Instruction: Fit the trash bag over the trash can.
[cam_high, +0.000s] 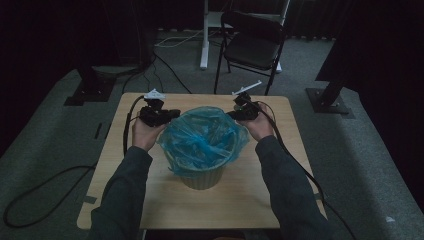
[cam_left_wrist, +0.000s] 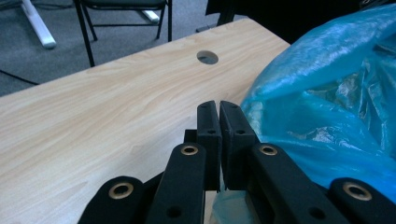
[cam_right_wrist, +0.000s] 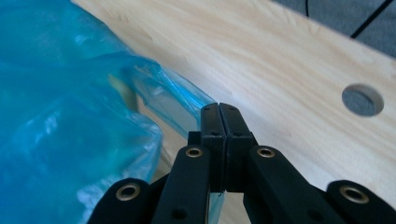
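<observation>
A cream bin (cam_high: 202, 178) lined with a blue plastic bag (cam_high: 202, 136) stands in the middle of the wooden table (cam_high: 240, 205). The bag's rim is spread wide over the bin's top. My left gripper (cam_high: 167, 116) is at the bag's left rim and my right gripper (cam_high: 235, 114) at its right rim. In the left gripper view the left gripper (cam_left_wrist: 219, 105) is shut beside the bag (cam_left_wrist: 327, 93), with a bit of film low between the jaws. In the right gripper view a fold of the bag (cam_right_wrist: 60, 116) runs into the shut right gripper (cam_right_wrist: 219, 108).
A black folding chair (cam_high: 252, 42) and a white stand leg (cam_high: 204, 35) are on the carpet behind the table. Cables trail from both grippers over the table edges. A round cable hole (cam_left_wrist: 207, 57) (cam_right_wrist: 362, 100) pierces the tabletop near the far edge.
</observation>
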